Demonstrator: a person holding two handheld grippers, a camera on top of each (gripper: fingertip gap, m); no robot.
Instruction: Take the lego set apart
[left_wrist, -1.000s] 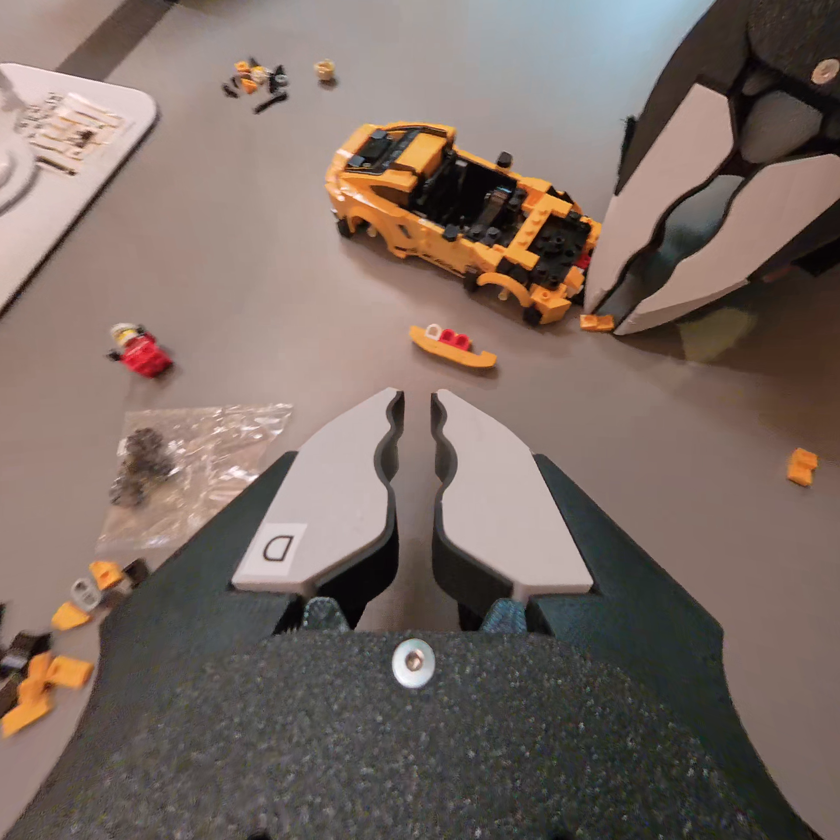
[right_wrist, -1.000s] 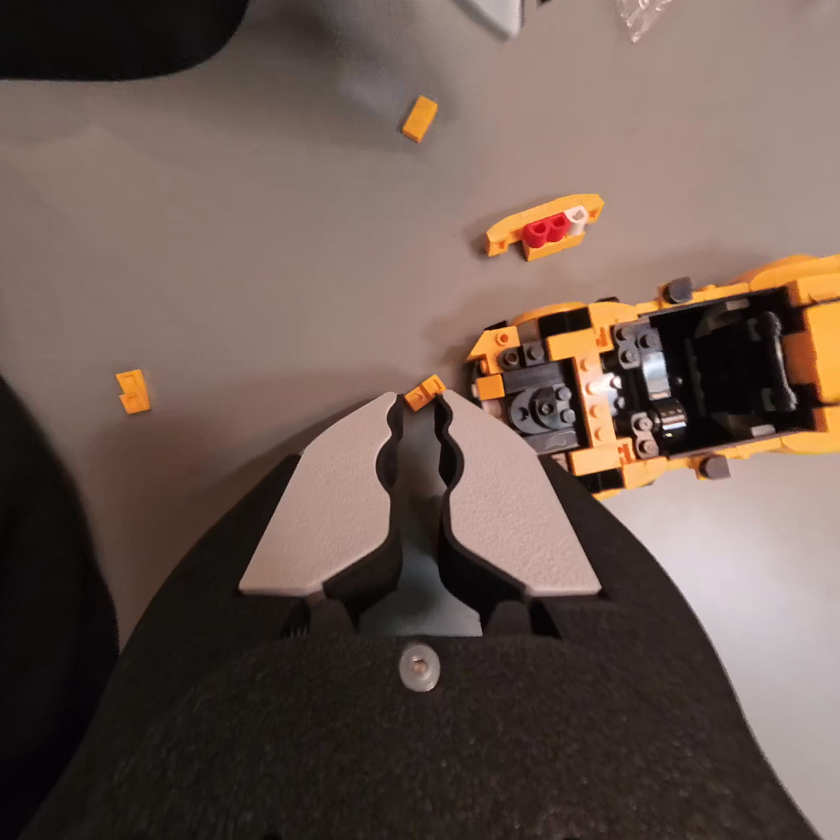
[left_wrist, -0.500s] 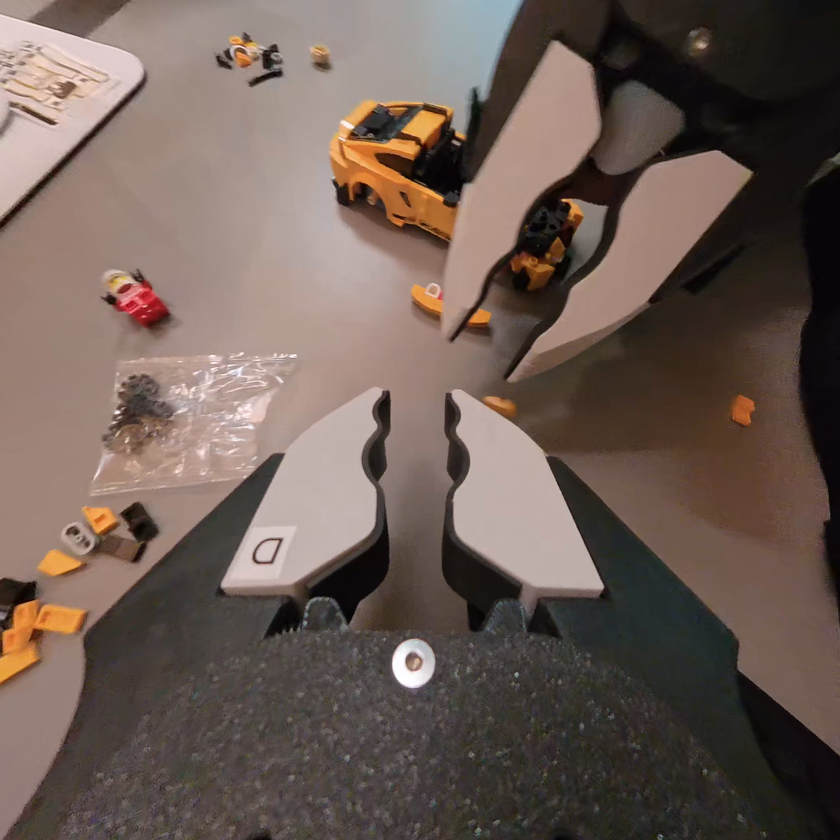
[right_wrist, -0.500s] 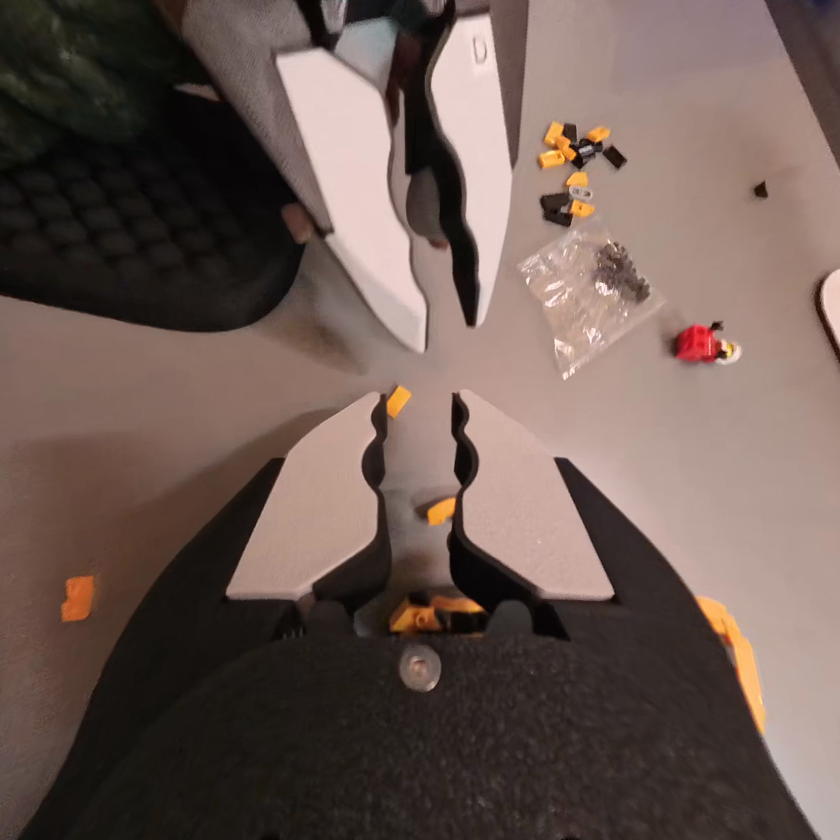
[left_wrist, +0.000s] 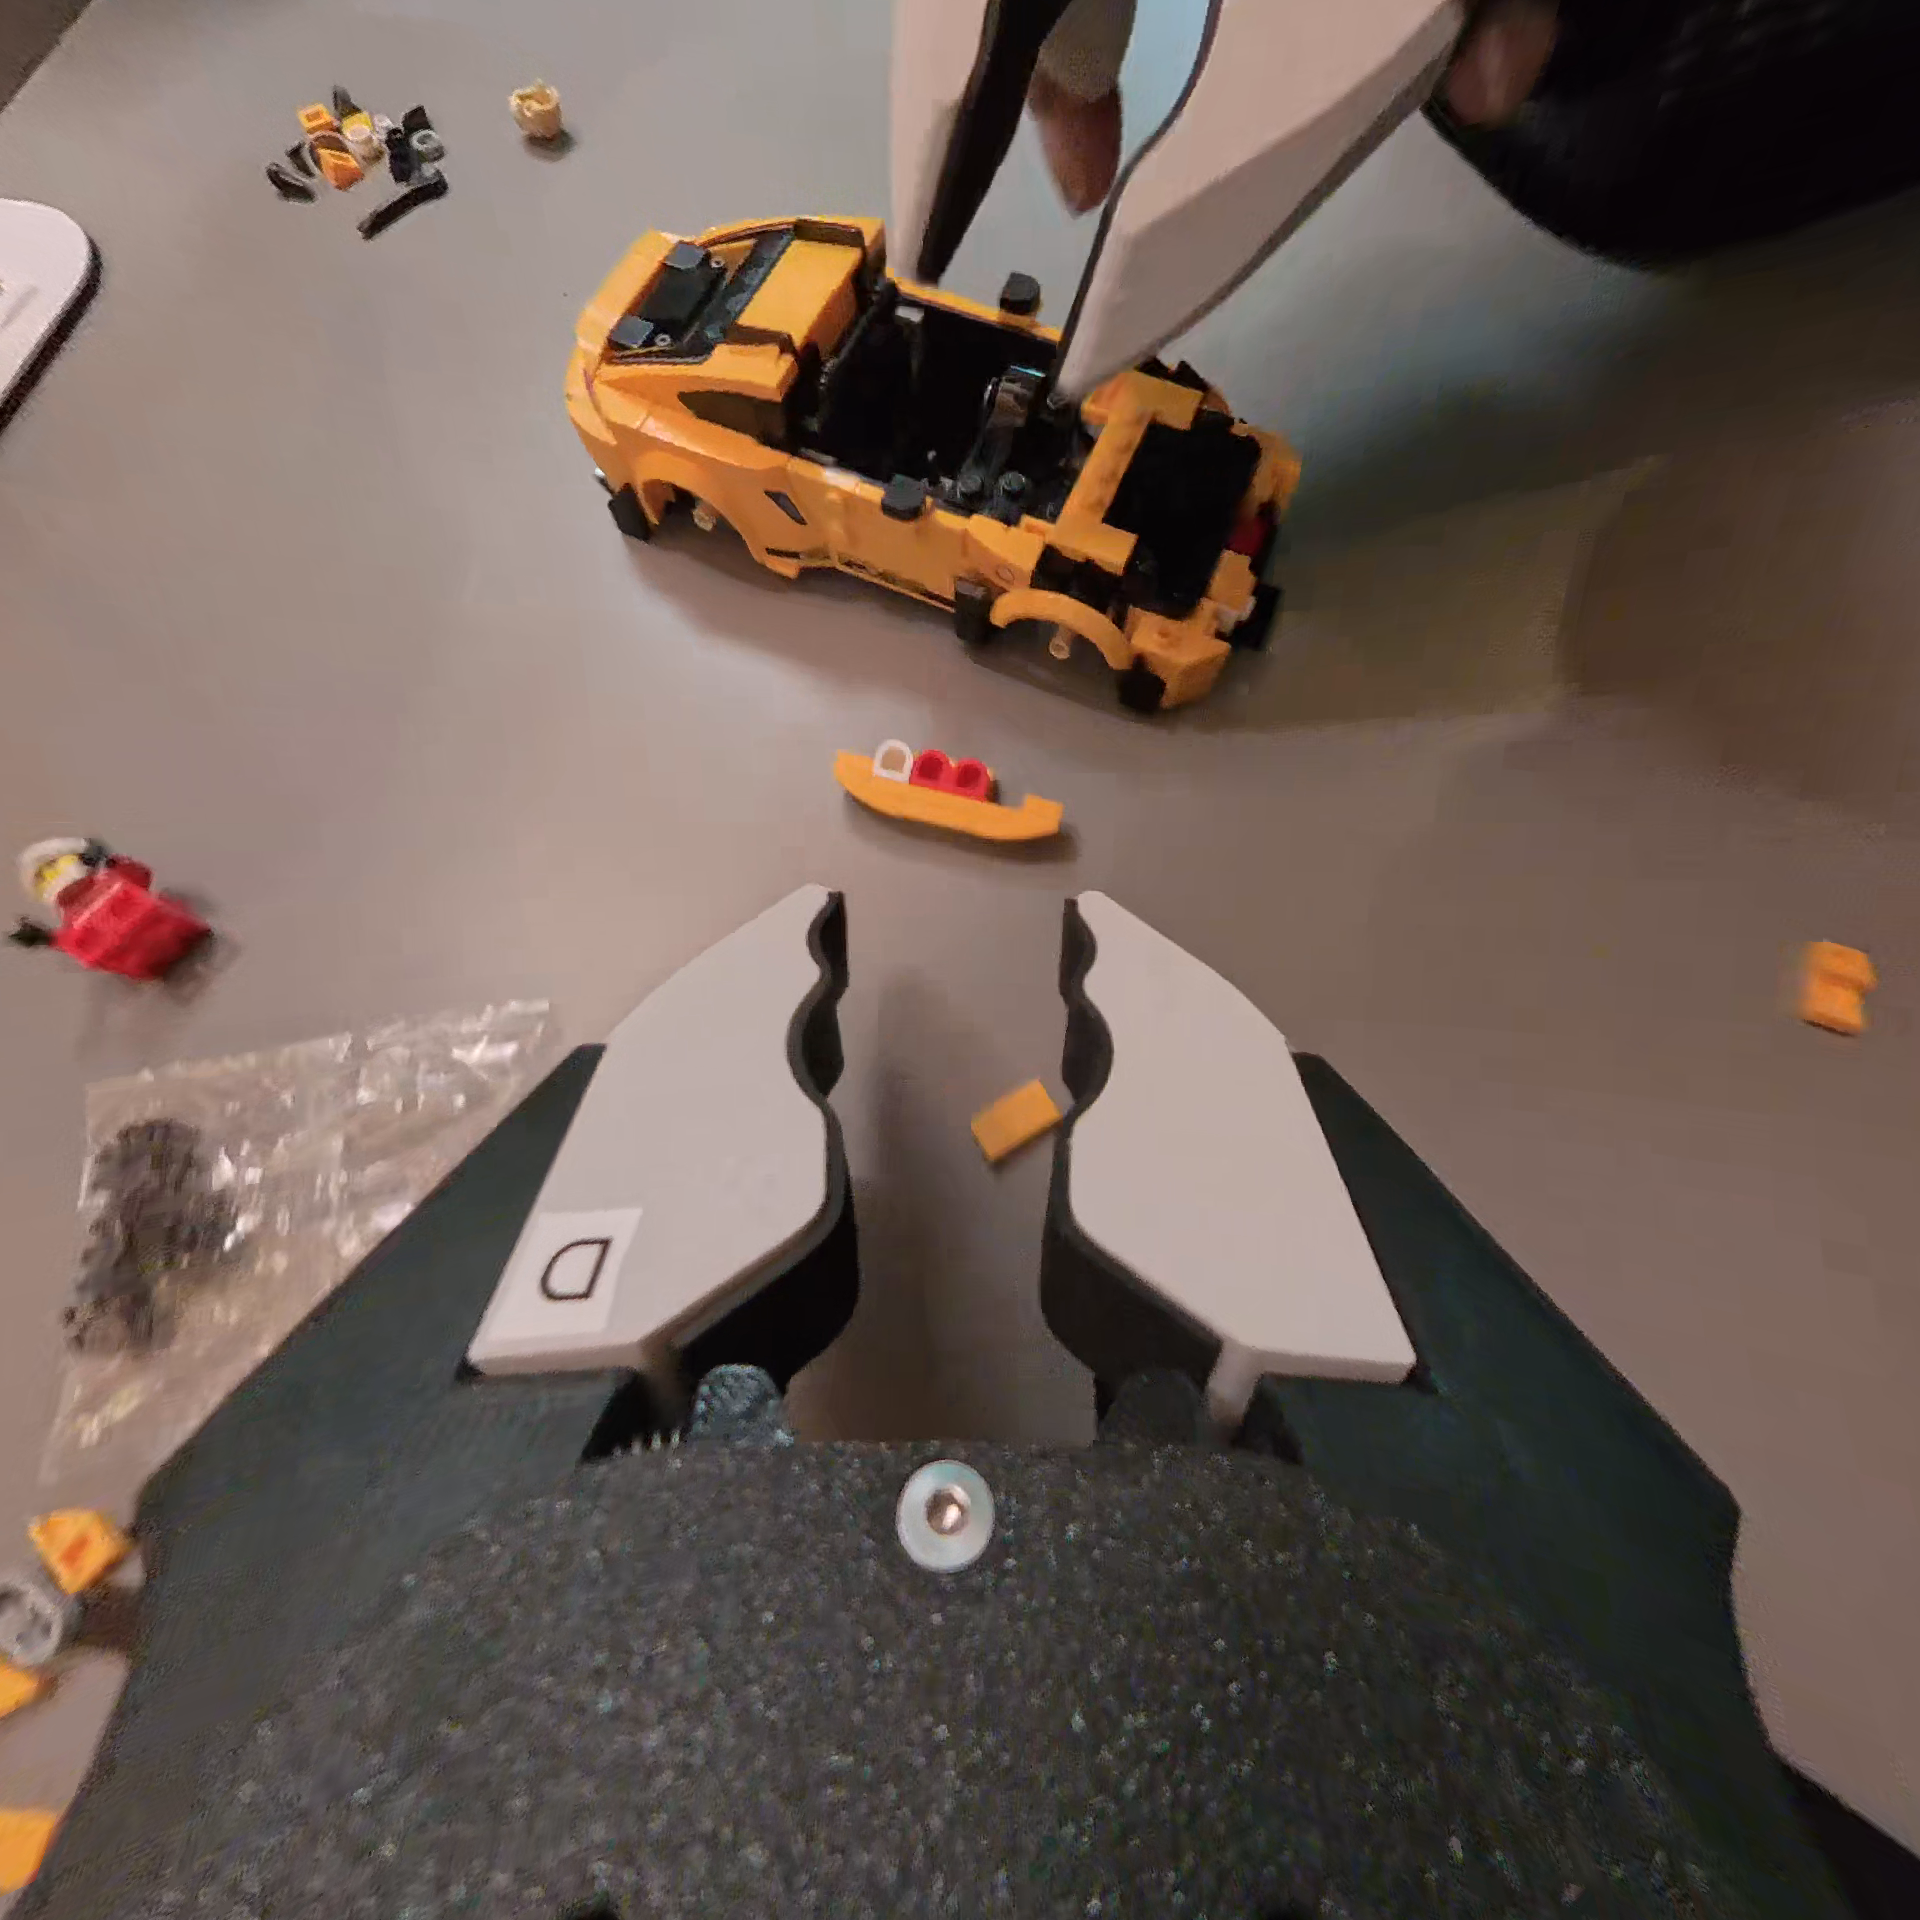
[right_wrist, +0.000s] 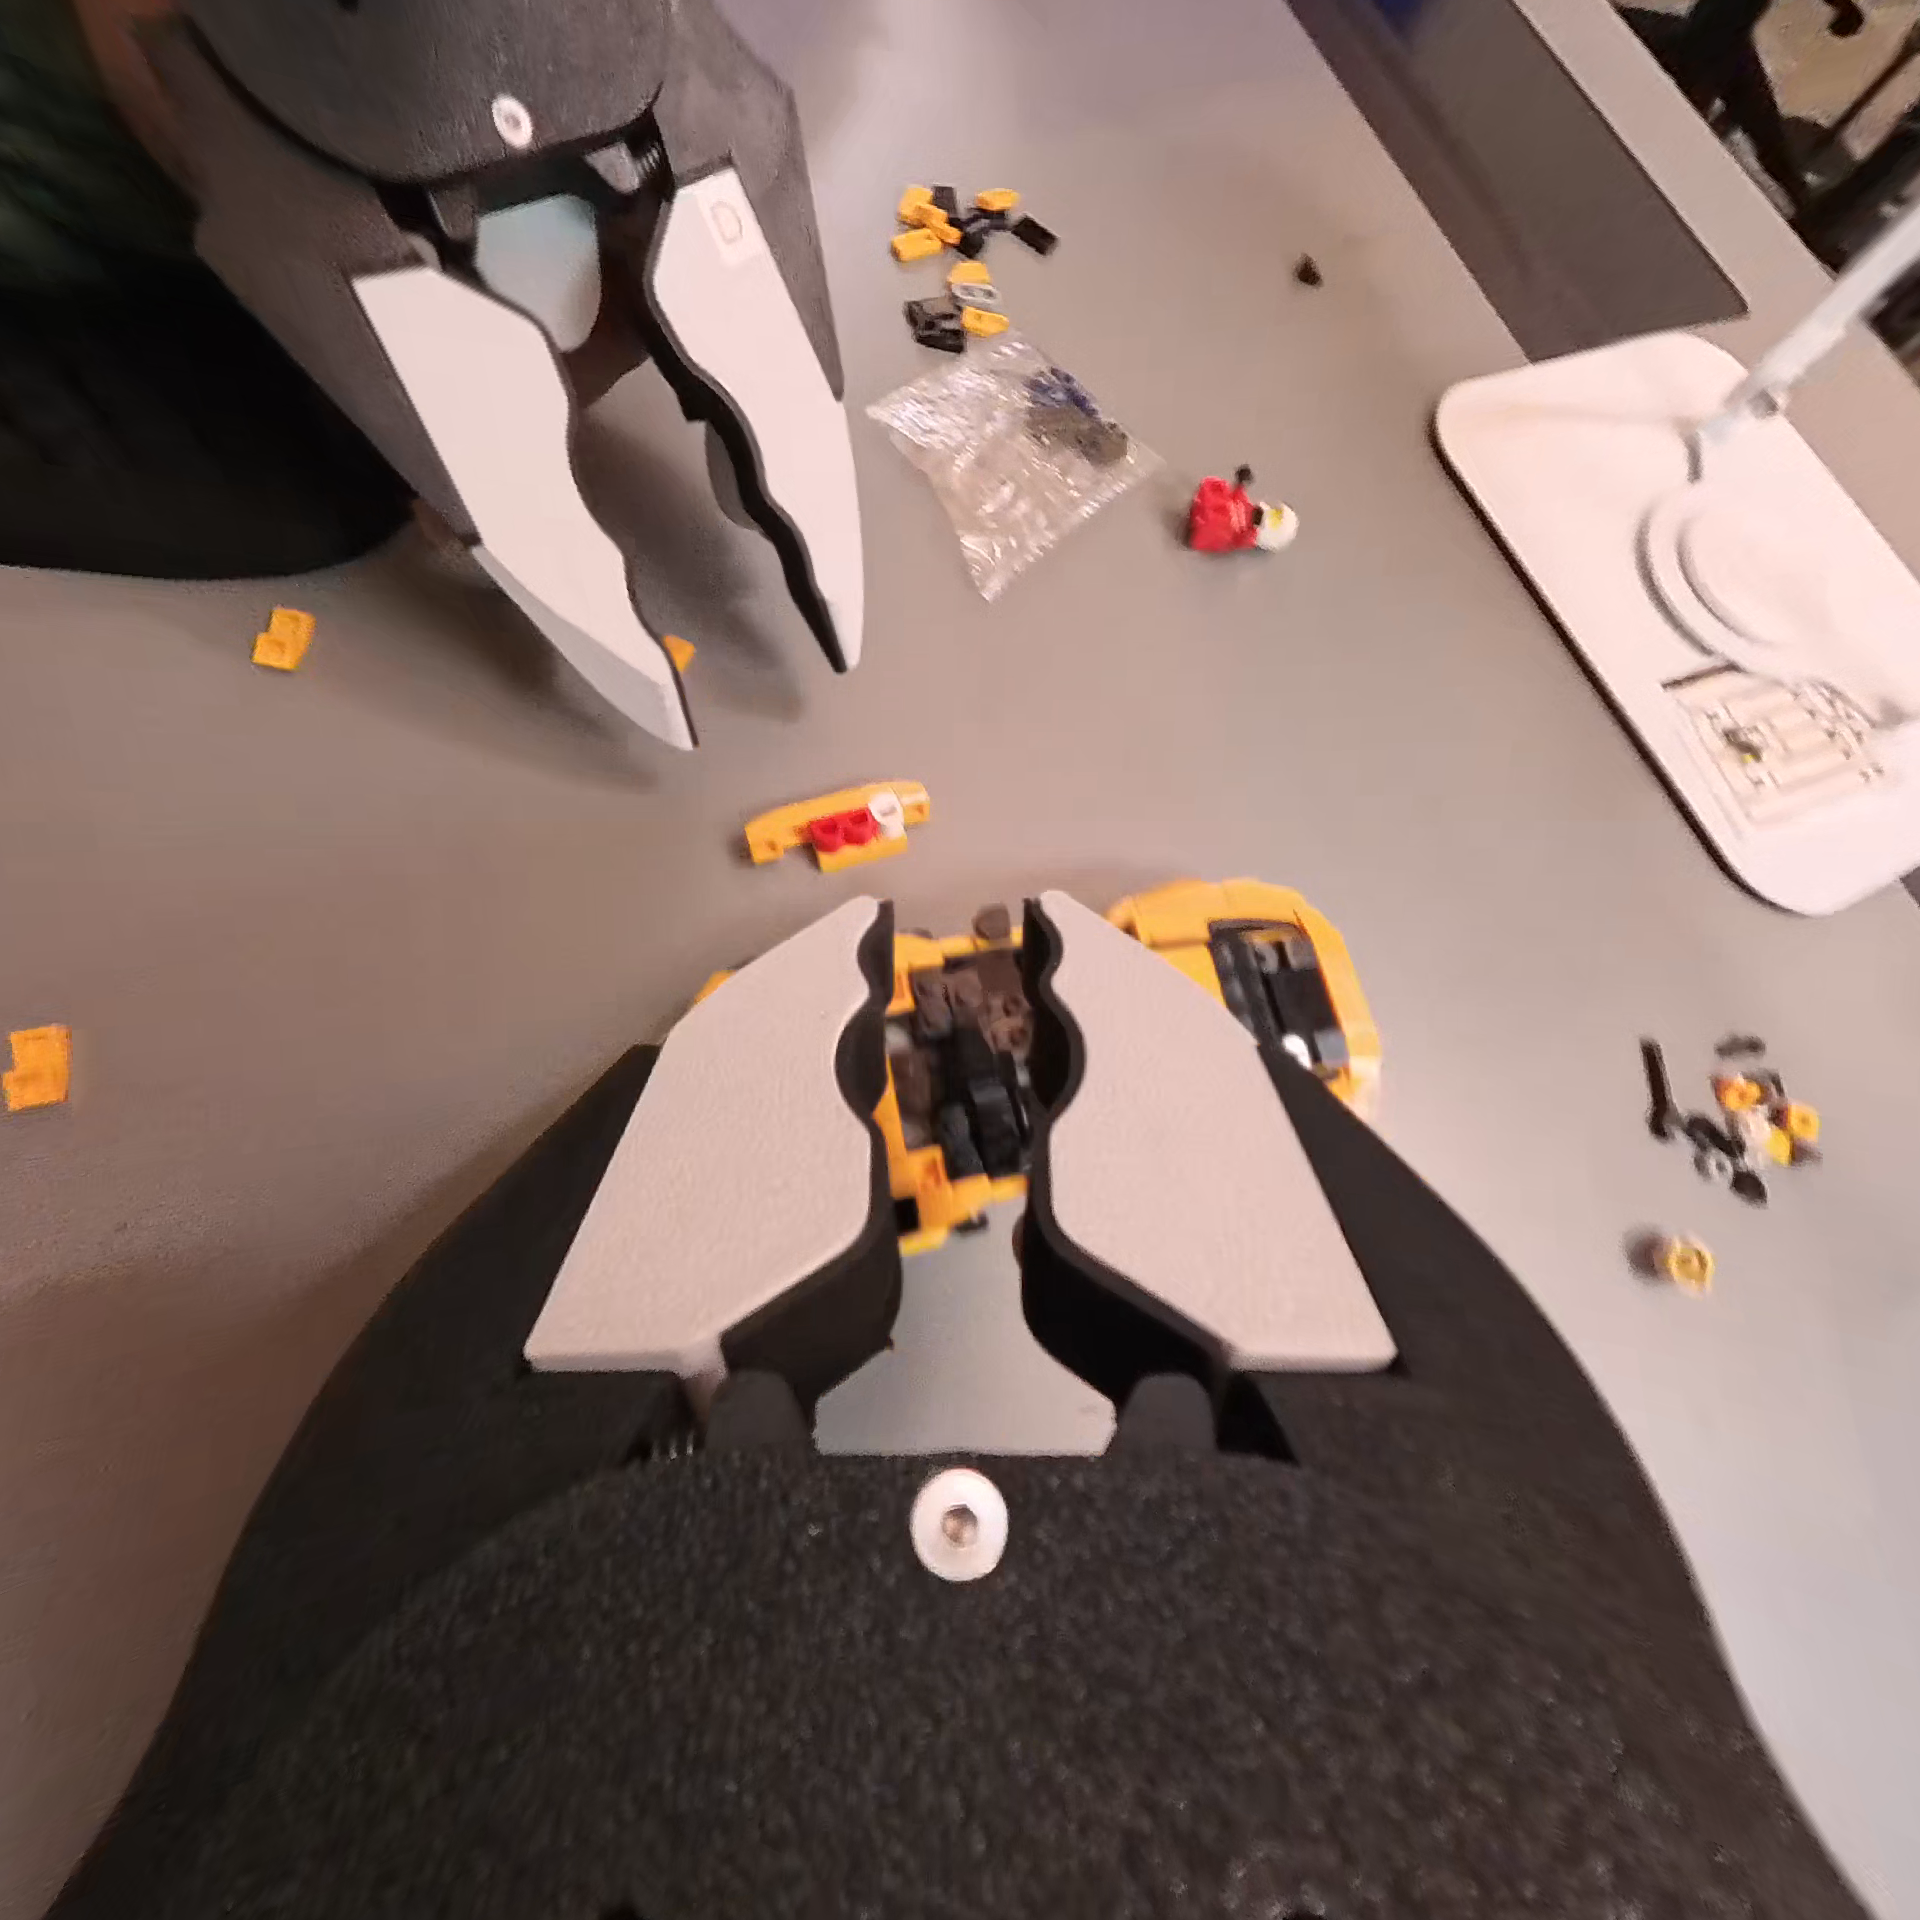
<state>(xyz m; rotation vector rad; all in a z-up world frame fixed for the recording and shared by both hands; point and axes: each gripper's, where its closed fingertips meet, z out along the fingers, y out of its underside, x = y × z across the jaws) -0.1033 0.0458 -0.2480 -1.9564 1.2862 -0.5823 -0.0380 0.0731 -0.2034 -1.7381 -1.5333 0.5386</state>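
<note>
The yellow lego car stands on the grey table with its roof off and its black cockpit open. My right gripper comes down from above, open and empty. One tip is in the cockpit and the other is at the car's far side. In the right wrist view the right gripper straddles the cockpit. My left gripper is open and empty, low over the table short of the car. A small orange tile lies between its fingers. An orange strip with red bricks lies between the left gripper and the car.
A red minifigure and a clear bag of dark parts lie at the left. Loose pieces lie at the far left, and an orange piece at the right. A white tray sits at the table edge.
My right gripper let go of the small orange tile near my left gripper, then moved back over the car's cockpit. My left gripper opened wider.
</note>
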